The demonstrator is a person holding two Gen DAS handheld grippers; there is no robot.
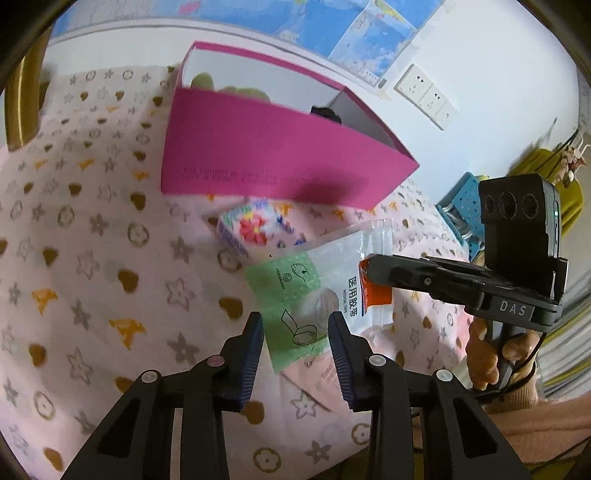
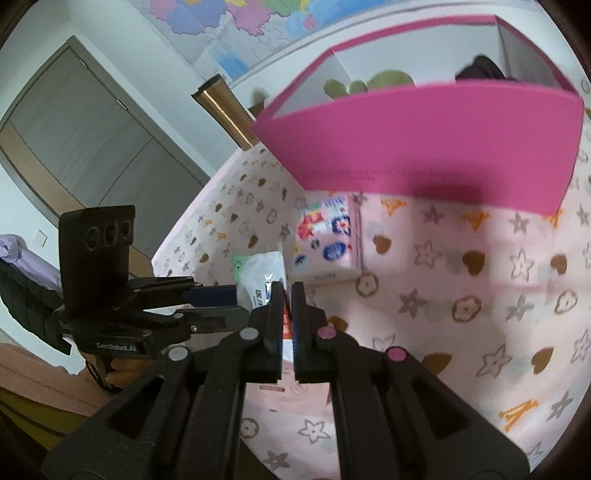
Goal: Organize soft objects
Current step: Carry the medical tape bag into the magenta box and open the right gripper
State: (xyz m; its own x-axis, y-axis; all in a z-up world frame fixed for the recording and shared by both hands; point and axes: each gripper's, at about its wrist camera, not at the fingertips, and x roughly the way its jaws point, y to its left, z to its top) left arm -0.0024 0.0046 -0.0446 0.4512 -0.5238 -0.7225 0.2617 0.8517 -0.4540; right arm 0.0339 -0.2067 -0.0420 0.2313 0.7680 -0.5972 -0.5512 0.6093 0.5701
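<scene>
1. I am working over a pink cloth [image 1: 92, 229] printed with stars, hearts and flowers. A white wall with maps [image 1: 332, 26] and wall sockets [image 1: 424, 94] lies beyond it.
2. Ahead of both my grippers stands an open magenta box [image 1: 273, 162]. Greenish and dark shapes sit inside it, too blurred for me to name.
3. Between that box and my grippers lies a small colourful tissue pack [image 2: 327, 240], flat on the cloth.
4. My right gripper [image 2: 287, 295] is clenched on the orange-edged end of a clear plastic tape packet [image 1: 325, 291], which has a green printed panel.
5. My left gripper [image 1: 295, 332] sits at the packet's near, green end. Its blue fingers [image 1: 255, 354] stand partly apart on either side of that end; I cannot tell whether they press on it.
6. A hand [image 1: 491, 354] grips the right gripper's handle, with a pink sleeve [image 1: 546, 421] behind it.
</scene>
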